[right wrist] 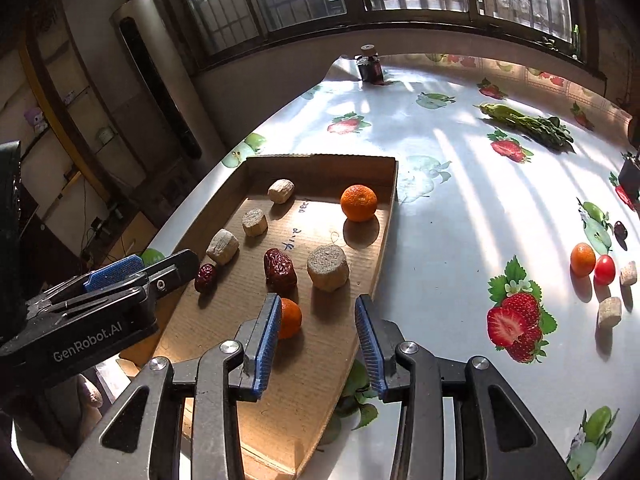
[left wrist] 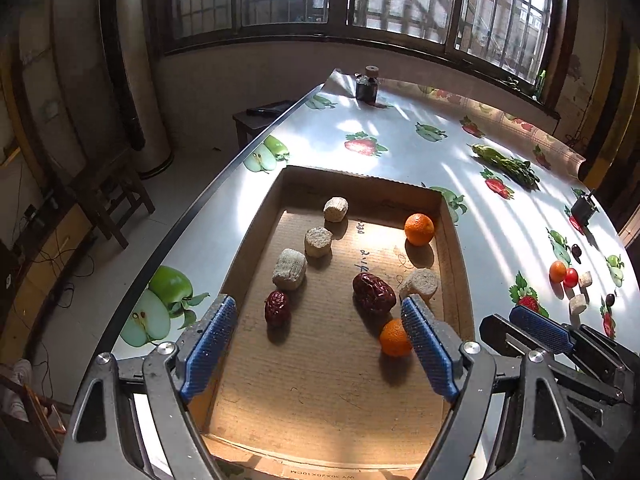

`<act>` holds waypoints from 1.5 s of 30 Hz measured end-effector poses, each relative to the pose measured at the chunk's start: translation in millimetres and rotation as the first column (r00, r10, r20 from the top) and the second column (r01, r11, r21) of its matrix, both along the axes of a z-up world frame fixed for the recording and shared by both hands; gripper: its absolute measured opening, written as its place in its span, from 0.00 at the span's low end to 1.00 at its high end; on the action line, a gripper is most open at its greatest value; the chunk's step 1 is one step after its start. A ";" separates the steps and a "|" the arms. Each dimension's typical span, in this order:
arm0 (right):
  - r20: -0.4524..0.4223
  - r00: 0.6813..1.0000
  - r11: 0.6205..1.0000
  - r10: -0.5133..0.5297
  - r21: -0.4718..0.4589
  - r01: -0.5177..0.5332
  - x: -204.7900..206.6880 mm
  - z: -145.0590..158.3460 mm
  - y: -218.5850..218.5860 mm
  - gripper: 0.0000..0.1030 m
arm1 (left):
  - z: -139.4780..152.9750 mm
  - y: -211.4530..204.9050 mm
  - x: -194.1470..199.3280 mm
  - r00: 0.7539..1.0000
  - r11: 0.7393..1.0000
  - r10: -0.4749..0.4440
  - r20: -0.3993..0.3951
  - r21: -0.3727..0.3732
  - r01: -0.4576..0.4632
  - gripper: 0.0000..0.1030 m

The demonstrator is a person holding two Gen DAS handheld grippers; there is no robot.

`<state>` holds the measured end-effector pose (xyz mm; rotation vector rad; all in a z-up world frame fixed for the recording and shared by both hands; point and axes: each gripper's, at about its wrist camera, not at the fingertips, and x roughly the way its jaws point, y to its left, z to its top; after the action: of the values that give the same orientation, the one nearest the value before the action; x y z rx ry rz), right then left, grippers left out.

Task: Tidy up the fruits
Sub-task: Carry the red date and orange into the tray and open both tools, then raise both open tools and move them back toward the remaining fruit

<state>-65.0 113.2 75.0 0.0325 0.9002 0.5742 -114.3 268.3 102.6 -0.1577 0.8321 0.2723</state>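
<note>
A shallow cardboard tray [left wrist: 454, 256] [right wrist: 390, 184] lies on the table. It holds two oranges [left wrist: 419, 229] [left wrist: 392, 338], two red dates [left wrist: 374, 293] [left wrist: 277, 307] and several beige cork-like chunks [left wrist: 289, 269]. My left gripper [left wrist: 320, 344] is open and empty above the tray's near end. My right gripper [right wrist: 316, 336] is open and empty over the tray's right edge, next to the near orange [right wrist: 291, 317]. On the table to the right lie a small orange [right wrist: 582, 259], a cherry tomato [right wrist: 604, 269], two beige chunks [right wrist: 609, 311] and a dark cherry [right wrist: 620, 229].
The table has a white cloth [right wrist: 440, 240] with printed fruit pictures. A bunch of green vegetables [right wrist: 528, 122] lies at the back right. A dark bottle [right wrist: 369, 65] stands at the far corner. A small dark box [left wrist: 583, 208] sits at the right edge. The table's left edge drops to the floor.
</note>
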 end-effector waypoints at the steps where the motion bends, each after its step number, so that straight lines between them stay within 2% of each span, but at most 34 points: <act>1: 0.007 1.000 1.000 -0.011 0.009 0.011 -2.3 4.0 -6.9 0.40 | 4.7 -7.8 -4.0 1.000 1.000 -0.020 0.016 0.009 0.020 0.82; 3: 0.035 0.999 0.999 -0.040 0.021 0.039 -7.9 13.4 -22.0 0.40 | 14.3 -21.2 -12.3 0.997 0.999 -0.052 0.054 0.014 0.052 0.82; 6: 0.080 0.993 0.995 -0.089 0.049 0.086 -18.8 28.7 -47.5 0.40 | 28.5 -38.8 -23.3 0.994 0.997 -0.058 0.095 0.055 0.053 0.82; 9: 0.037 0.992 0.982 -0.122 0.151 0.116 -25.5 40.7 -77.5 0.40 | 40.0 -56.6 -31.5 0.993 0.992 -0.055 0.109 0.122 0.042 0.82; 11: -0.015 0.993 0.968 -0.118 0.219 0.119 -28.9 48.7 -97.3 0.40 | 47.4 -66.6 -35.9 0.991 0.989 -0.084 0.103 0.128 0.071 0.82; 13: -0.010 0.993 0.965 -0.120 0.233 0.120 -35.6 62.7 -113.7 0.40 | 61.1 -73.2 -43.9 0.986 0.988 -0.120 0.118 0.115 0.106 0.82; 16: 0.053 0.988 0.965 -0.143 0.229 0.127 -51.0 98.1 -143.7 0.40 | 97.8 -78.6 -62.4 0.969 0.984 -0.164 0.184 0.104 0.147 0.82; 19: 0.144 0.971 0.956 -0.193 0.251 0.152 -69.4 151.3 -186.6 0.40 | 150.2 -81.3 -82.4 0.944 0.977 -0.188 0.272 0.150 0.152 0.82; 24: 0.299 0.901 0.941 -0.315 0.225 0.254 -87.7 256.6 -246.8 0.40 | 242.7 -79.9 -81.7 0.910 0.964 -0.199 0.363 0.242 0.114 0.82; 26: 0.354 0.862 0.927 -0.362 0.233 0.293 -90.4 302.3 -269.1 0.40 | 278.7 -80.7 -70.2 0.903 0.955 -0.193 0.385 0.284 0.083 0.82; 28: 0.418 0.809 0.910 -0.413 0.218 0.352 -91.5 346.9 -286.3 0.40 | 310.5 -81.3 -56.6 0.895 0.948 -0.172 0.411 0.315 0.038 0.82; 31: 0.508 0.721 0.878 -0.472 0.199 0.435 -90.1 404.2 -305.9 0.40 | 342.3 -81.2 -32.3 0.881 0.952 -0.175 0.439 0.303 0.038 0.82; 33: 0.534 0.683 0.857 -0.498 0.179 0.484 -83.7 420.9 -314.8 0.42 | 343.1 -83.9 -15.2 0.869 0.958 -0.211 0.448 0.273 0.091 0.84; 35: 0.517 0.692 0.852 -0.504 0.166 0.497 -71.3 413.4 -323.1 0.51 | 326.0 -91.4 3.4 0.885 0.963 -0.212 0.414 0.245 0.116 0.85; 36: 0.498 0.711 0.857 -0.496 0.153 0.491 -62.9 400.7 -326.1 0.55 | 312.0 -97.6 12.9 0.892 0.964 -0.220 0.395 0.228 0.137 0.85; 38: 0.453 0.751 0.866 -0.481 0.115 0.486 -42.2 362.2 -328.4 0.56 | 278.8 -114.6 31.8 0.899 0.958 -0.263 0.350 0.204 0.201 0.85; 42: 0.305 0.842 0.884 -0.446 0.002 0.467 12.9 246.1 -326.6 0.56 | 193.3 -150.3 71.7 0.907 0.938 -0.345 0.240 0.105 0.329 0.85; 45: 0.108 0.897 0.902 -0.428 -0.004 0.431 48.4 145.4 -326.6 0.56 | 121.0 -171.9 97.5 0.899 0.905 -0.407 0.161 -0.063 0.421 0.85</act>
<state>-16.6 -213.4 220.3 0.1709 0.7665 0.1466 -16.8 96.4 223.7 -0.0852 0.7139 -0.1811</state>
